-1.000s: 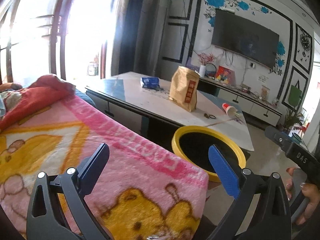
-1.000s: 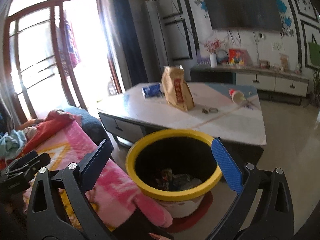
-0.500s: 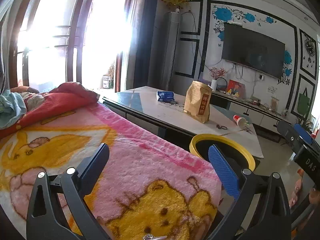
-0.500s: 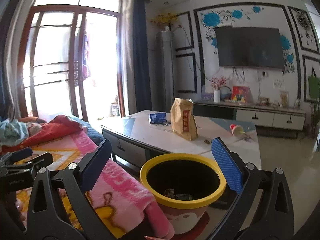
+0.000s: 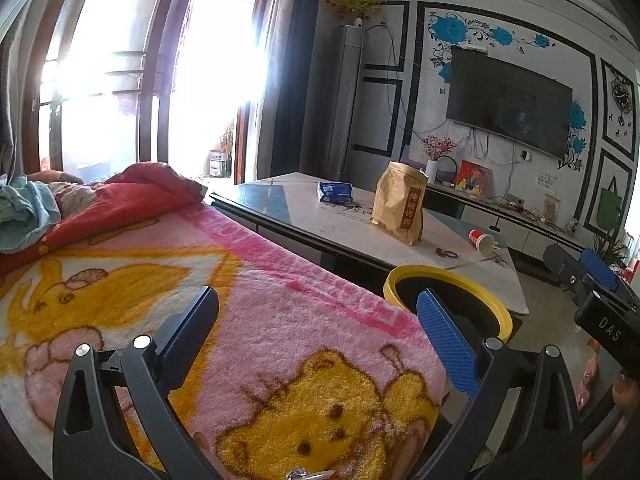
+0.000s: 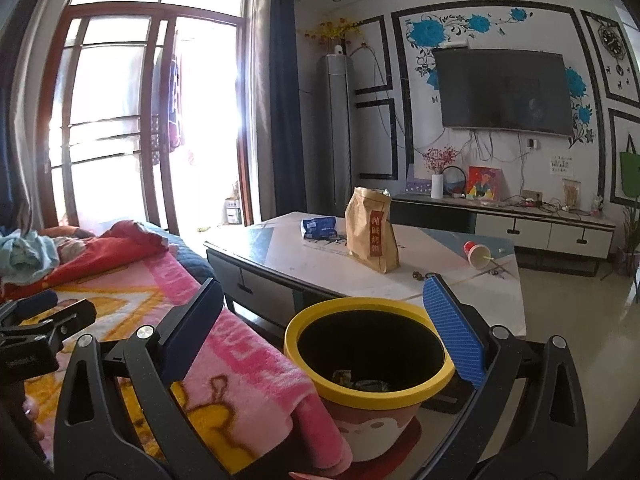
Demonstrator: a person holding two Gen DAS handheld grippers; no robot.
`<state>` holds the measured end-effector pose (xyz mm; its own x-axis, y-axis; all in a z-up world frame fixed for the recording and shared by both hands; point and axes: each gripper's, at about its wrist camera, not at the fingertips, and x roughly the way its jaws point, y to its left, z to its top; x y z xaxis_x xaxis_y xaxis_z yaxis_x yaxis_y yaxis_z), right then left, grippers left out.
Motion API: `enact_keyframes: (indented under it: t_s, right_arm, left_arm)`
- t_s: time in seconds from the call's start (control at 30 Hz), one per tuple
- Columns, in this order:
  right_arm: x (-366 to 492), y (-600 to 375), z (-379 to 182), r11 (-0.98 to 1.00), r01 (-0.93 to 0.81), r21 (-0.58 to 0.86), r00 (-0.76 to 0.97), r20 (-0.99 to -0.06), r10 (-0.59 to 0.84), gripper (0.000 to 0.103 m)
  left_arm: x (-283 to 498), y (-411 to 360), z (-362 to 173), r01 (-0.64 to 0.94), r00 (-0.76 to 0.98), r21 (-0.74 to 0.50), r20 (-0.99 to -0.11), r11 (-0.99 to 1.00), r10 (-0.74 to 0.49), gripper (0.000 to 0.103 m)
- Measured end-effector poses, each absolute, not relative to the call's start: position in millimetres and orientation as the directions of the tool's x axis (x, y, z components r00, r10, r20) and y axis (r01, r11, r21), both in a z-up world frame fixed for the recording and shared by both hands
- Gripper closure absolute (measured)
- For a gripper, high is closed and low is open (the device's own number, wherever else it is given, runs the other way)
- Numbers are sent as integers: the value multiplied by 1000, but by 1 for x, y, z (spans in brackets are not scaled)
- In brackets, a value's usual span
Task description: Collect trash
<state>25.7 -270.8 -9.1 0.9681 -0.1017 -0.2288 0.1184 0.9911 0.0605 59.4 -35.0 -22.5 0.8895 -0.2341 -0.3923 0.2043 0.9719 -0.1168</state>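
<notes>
A yellow-rimmed trash bin [image 6: 370, 354] stands on the floor between the sofa and the low table, with some wrappers at its bottom; in the left wrist view the trash bin [image 5: 486, 298] peeks past the blanket. On the table lie a brown paper bag [image 6: 370, 236], a blue packet [image 6: 319, 227] and a tipped red paper cup [image 6: 477, 254]. My right gripper [image 6: 324, 320] is open over the bin's near side, holding nothing. My left gripper [image 5: 318, 330] is open above the pink blanket [image 5: 224, 304], empty. The bag [image 5: 400, 208], packet [image 5: 335, 192] and cup [image 5: 483, 241] show there too.
The low table [image 6: 440, 280] has small bits near the cup. A red quilt [image 5: 120, 200] and clothes lie on the sofa at left. A TV cabinet [image 6: 540, 228] lines the far wall. Tiled floor [image 6: 580, 320] lies to the right.
Both grippers have risen and tilted up, so the bin sits lower and farther in each view and more of the room shows. Both stay open and empty.
</notes>
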Motion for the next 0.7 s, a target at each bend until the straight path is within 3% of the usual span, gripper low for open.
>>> enact_keyframes:
  t_s: [0.7]
  right_arm:
    - [26,-272,-10,990,125,66,967,-232,-106,11]
  left_arm:
    - [60,-36,-21,195,892,-120,-391,974,-226,6]
